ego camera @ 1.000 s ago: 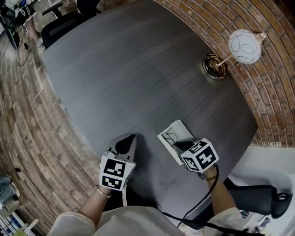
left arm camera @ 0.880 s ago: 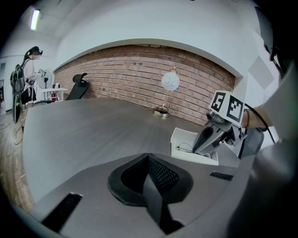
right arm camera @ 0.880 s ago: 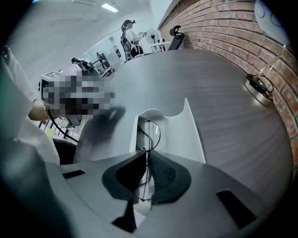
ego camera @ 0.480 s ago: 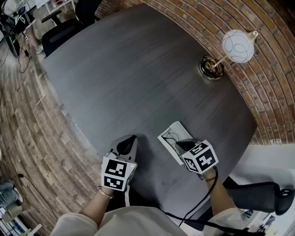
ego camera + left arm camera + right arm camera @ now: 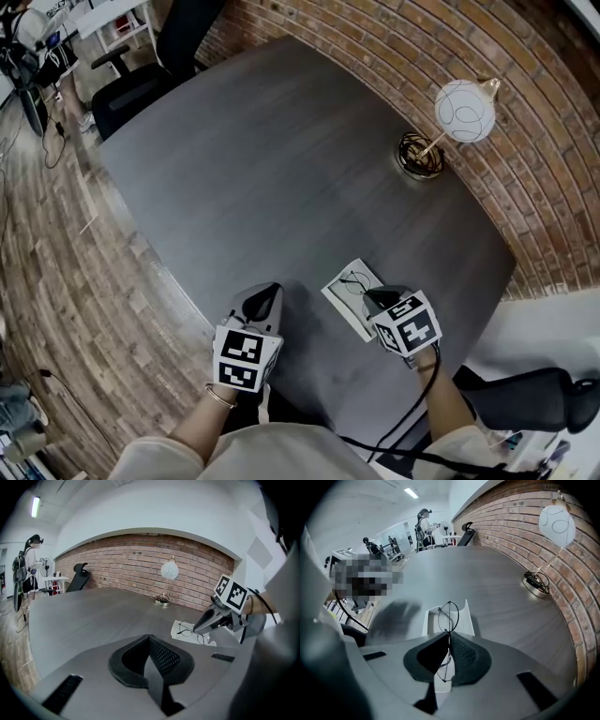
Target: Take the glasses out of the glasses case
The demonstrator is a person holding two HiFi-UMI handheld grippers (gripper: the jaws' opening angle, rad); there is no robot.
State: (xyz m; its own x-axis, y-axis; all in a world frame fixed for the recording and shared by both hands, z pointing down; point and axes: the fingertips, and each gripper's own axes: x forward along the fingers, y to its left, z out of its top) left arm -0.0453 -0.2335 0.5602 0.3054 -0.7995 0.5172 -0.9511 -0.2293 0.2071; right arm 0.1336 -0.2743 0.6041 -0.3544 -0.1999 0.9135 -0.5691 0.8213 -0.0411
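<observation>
Jaws pinching glasses [image 5: 448, 616], right gripper [image 5: 446, 638], left gripper [image 5: 149, 641] closed

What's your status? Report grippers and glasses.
Left gripper shut, empty. Right gripper shut on the glasses, held upright over the open glasses case. Nothing blocks the lift.

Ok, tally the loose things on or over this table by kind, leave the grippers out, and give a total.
glasses case: 1
glasses: 1
globe lamp: 1
Total: 3
</observation>
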